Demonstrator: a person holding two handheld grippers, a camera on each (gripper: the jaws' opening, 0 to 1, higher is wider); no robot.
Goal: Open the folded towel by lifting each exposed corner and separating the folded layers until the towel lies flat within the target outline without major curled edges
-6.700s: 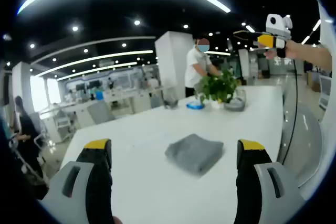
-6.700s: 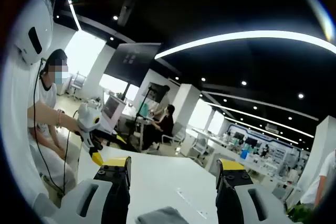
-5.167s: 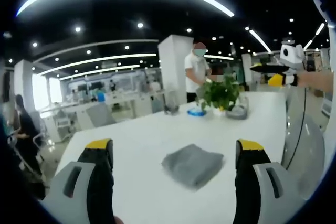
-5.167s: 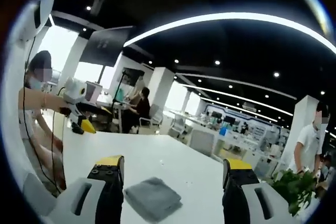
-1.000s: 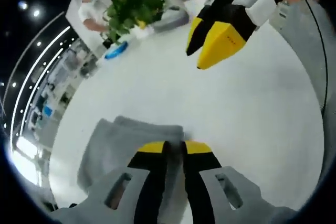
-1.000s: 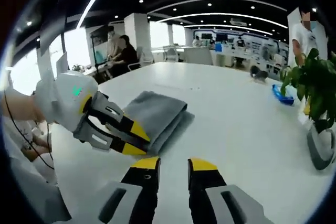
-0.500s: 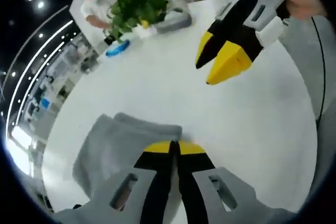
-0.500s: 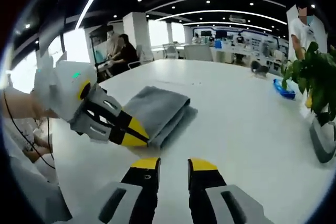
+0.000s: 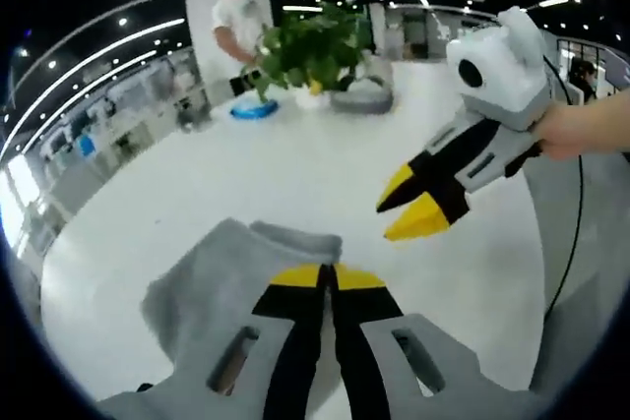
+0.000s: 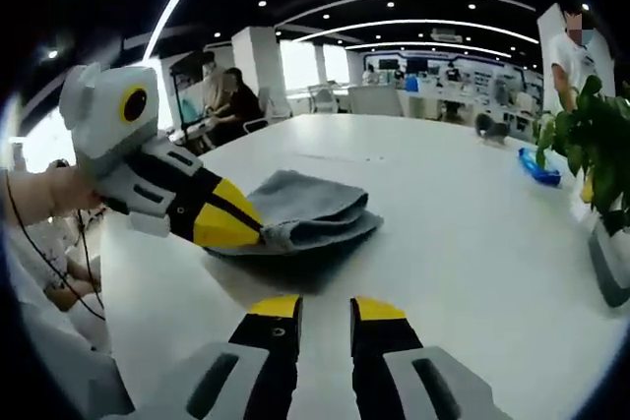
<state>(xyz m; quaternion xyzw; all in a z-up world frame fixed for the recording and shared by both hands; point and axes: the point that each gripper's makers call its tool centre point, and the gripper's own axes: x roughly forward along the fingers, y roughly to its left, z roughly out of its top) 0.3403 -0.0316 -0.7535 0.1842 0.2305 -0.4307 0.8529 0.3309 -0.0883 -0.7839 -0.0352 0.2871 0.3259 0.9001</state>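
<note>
A folded grey towel [image 9: 212, 277] [image 10: 310, 206] lies on the white table [image 9: 295, 169] [image 10: 463, 233]. My left gripper [image 9: 327, 276] has its jaws pressed together on the towel's near edge. In the right gripper view the left gripper [image 10: 236, 223] comes in from the left, holding that edge raised, with a shadow under the towel. My right gripper [image 10: 325, 309] hovers just short of the towel, jaws a narrow gap apart with nothing between them. In the left gripper view the right gripper [image 9: 411, 206] hangs above the table to the towel's right.
A potted plant [image 9: 315, 46] [image 10: 602, 145], a blue object [image 9: 254, 108] [image 10: 536, 169] and a grey dish [image 9: 362, 97] stand at the table's far end. A person [image 9: 239, 22] [image 10: 571, 36] stands there. Seated people [image 10: 231, 95] are at desks beyond.
Both grippers came down from high above to the towel. In the last second my left jaws closed on the towel's edge and raised it. The right gripper stays narrowly open nearby.
</note>
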